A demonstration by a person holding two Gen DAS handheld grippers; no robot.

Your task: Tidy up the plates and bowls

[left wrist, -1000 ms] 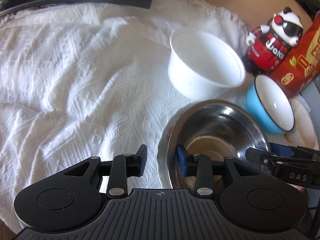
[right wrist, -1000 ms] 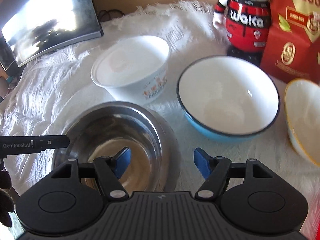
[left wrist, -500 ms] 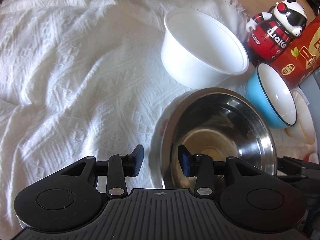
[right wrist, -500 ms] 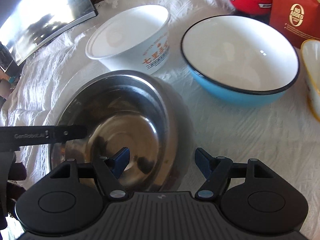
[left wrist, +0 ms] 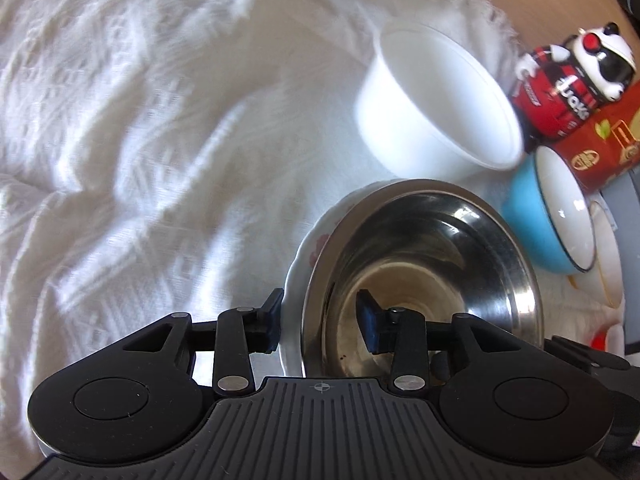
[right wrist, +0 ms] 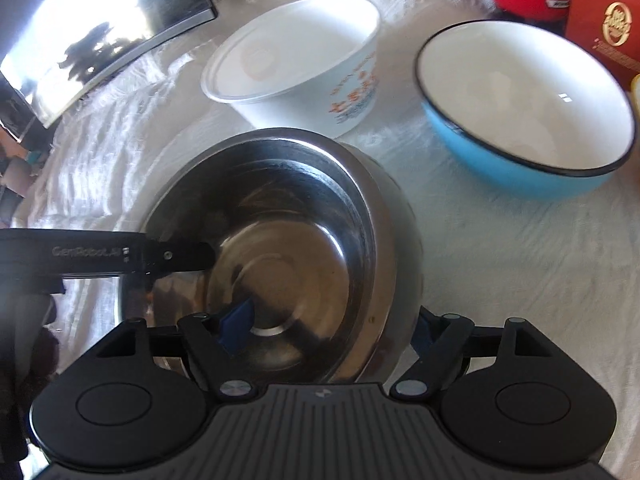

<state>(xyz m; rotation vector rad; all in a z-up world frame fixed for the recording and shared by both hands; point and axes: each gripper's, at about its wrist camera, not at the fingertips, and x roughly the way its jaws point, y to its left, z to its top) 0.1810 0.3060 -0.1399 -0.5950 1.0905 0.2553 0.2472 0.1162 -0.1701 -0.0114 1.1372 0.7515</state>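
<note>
A steel bowl (left wrist: 424,256) sits in a white flowered plate (left wrist: 298,276) on the white cloth; it also shows in the right wrist view (right wrist: 288,232). My left gripper (left wrist: 320,320) is open and straddles the near rims of plate and bowl, one finger outside, one inside the bowl. My right gripper (right wrist: 332,330) is open and straddles the bowl's right wall, its left finger inside. Behind stand a white plastic bowl (left wrist: 436,100) (right wrist: 304,60) and a blue enamel bowl (left wrist: 552,216) (right wrist: 528,108).
A panda figure (left wrist: 568,76) and a red box (left wrist: 600,144) stand at the back right. A yellow-rimmed bowl (left wrist: 608,256) lies right of the blue bowl. A dark monitor (right wrist: 100,28) stands at the back left. The cloth (left wrist: 140,140) is rumpled on the left.
Both grippers have moved forward and down onto the steel bowl. The right gripper's fingers now straddle the bowl's wall. The left gripper reaches further over the rims.
</note>
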